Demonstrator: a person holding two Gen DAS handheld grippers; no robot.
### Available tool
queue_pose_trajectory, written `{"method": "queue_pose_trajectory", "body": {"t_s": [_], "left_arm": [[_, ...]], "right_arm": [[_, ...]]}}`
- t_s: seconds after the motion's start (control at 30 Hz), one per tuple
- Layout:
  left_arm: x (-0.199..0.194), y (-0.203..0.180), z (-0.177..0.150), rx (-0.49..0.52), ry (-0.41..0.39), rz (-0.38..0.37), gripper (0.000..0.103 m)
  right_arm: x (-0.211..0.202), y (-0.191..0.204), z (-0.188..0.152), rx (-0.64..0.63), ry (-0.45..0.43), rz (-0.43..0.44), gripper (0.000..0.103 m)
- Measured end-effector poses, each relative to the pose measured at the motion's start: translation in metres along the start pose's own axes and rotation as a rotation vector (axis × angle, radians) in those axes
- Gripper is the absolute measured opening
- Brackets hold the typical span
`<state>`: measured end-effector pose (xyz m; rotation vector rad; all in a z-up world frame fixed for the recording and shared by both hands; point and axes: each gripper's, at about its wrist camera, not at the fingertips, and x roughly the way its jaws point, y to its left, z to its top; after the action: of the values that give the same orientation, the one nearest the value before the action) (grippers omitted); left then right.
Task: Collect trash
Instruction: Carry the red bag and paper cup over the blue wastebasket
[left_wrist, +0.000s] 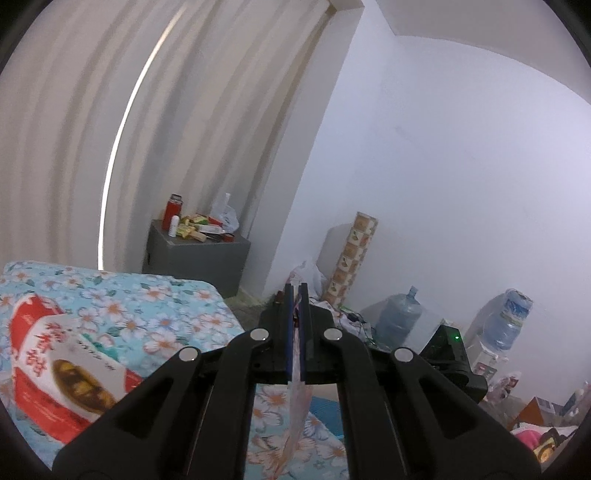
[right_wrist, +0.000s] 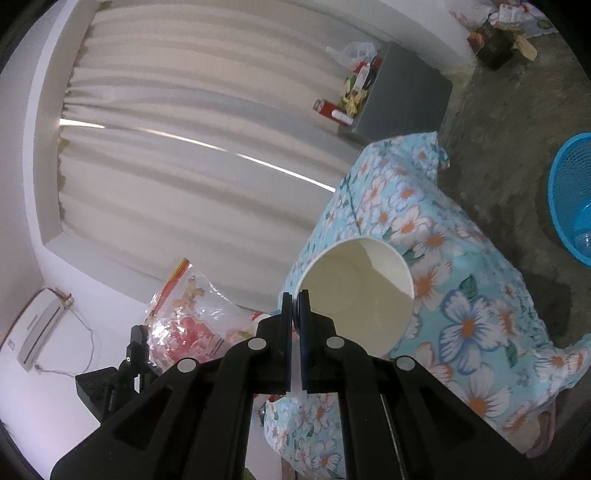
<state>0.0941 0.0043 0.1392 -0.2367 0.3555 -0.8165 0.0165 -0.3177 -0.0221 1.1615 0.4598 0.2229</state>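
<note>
We see a pleated curtain (left_wrist: 184, 129) filling the back of both views, with a white wall (left_wrist: 443, 166) beside it. Below lies a bed (right_wrist: 461, 295) under a blue flowered cover, on a dark floor (right_wrist: 498, 129). A grey cabinet (left_wrist: 195, 258) stands by the curtain, crowded with a red flask (left_wrist: 173, 208), packets and a plastic bag. In the left view two water bottles (left_wrist: 400, 317) stand against the wall near a tall patterned box (left_wrist: 352, 254), and a red and white carton (left_wrist: 55, 369) lies on the bed. A blue basket (right_wrist: 572, 195) stands on the floor, well apart from the bed, at the right edge of the right view. Our right gripper (right_wrist: 295, 306) is clenched on the rim of a white paper cup (right_wrist: 362, 291), held tilted with its mouth toward the camera, above the bed. Our left gripper (left_wrist: 295, 306) is clenched on a thin clear wrapper (left_wrist: 299, 406) that hangs from its jaws; in the right view it shows as a crinkled bag with red print (right_wrist: 184, 314), left of the cup.
</note>
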Motion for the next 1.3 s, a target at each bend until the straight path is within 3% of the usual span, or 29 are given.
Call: {"method": "queue_pose_trajectory", "body": {"t_s": [0.33,0.8,1.1,1.3], "left_arm": [[0.048,-0.038,-0.006,0.025,0.056,-0.069,0.0],[0.171,-0.088,-0.038,0.079,0.208,-0.2,0.0],[0.265,-0.111,-0.072,0.069,0.347,-0.255,0.0],[0.347,-0.12,-0.117,0.061,0.511,-0.205,0.0]], "right_arm": [[-0.038,-0.024,0.011,0.042,-0.079,0.003,0.004],[-0.086,-0.085,0.039,0.134,-0.208,-0.092,0.004],[-0.113,-0.144,0.075,0.199,-0.272,-0.228,0.004],[-0.108,-0.21,0.102,0.305,-0.244,-0.344,0.004]]}}
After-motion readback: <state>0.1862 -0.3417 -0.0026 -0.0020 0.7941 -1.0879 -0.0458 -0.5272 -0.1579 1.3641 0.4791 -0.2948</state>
